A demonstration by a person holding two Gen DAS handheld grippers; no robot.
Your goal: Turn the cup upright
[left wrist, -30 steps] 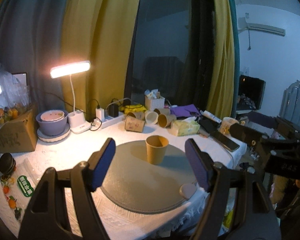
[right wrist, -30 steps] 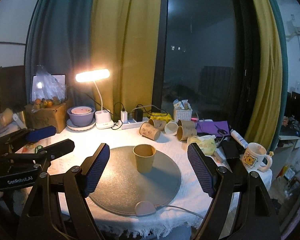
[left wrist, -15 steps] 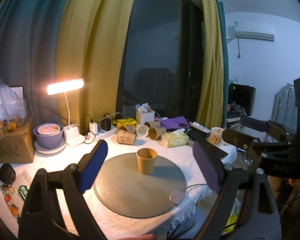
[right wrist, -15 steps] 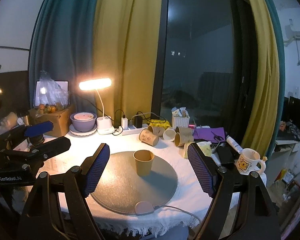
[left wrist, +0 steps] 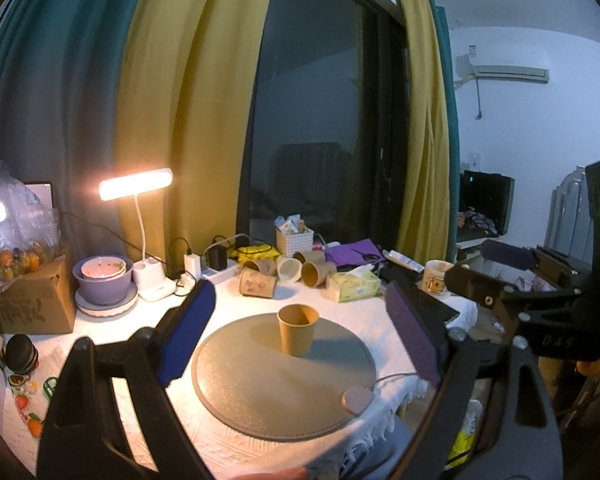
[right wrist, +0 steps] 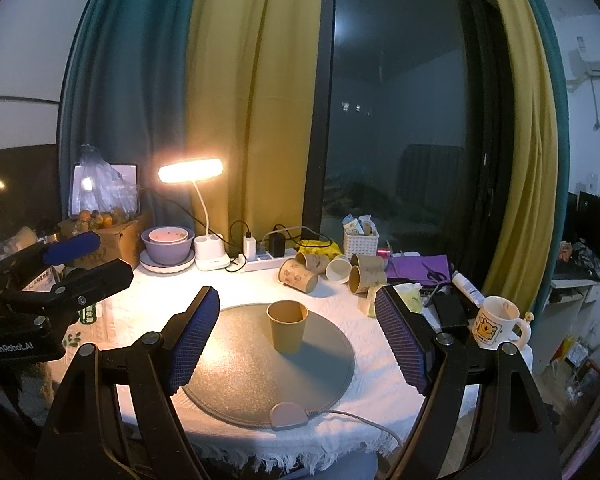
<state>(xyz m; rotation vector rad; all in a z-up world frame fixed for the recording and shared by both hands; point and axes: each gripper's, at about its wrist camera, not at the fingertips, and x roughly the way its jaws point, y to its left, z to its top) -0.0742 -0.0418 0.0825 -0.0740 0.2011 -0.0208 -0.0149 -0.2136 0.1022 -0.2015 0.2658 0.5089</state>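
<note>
A tan paper cup stands upright, mouth up, on the round grey mat; it also shows in the right wrist view on the mat. My left gripper is open and empty, held back from the cup above the table's near edge. My right gripper is open and empty too, well short of the cup. Each gripper shows in the other's view, the right one at the right, the left one at the left.
Several paper cups lie on their sides behind the mat. A lit desk lamp, purple bowls, a power strip, a white basket, a tissue pack and a bear mug crowd the table's back and right.
Both grippers have pulled back and up from the table, so the cup and mat look smaller and farther. The cup has stayed upright on the mat.
</note>
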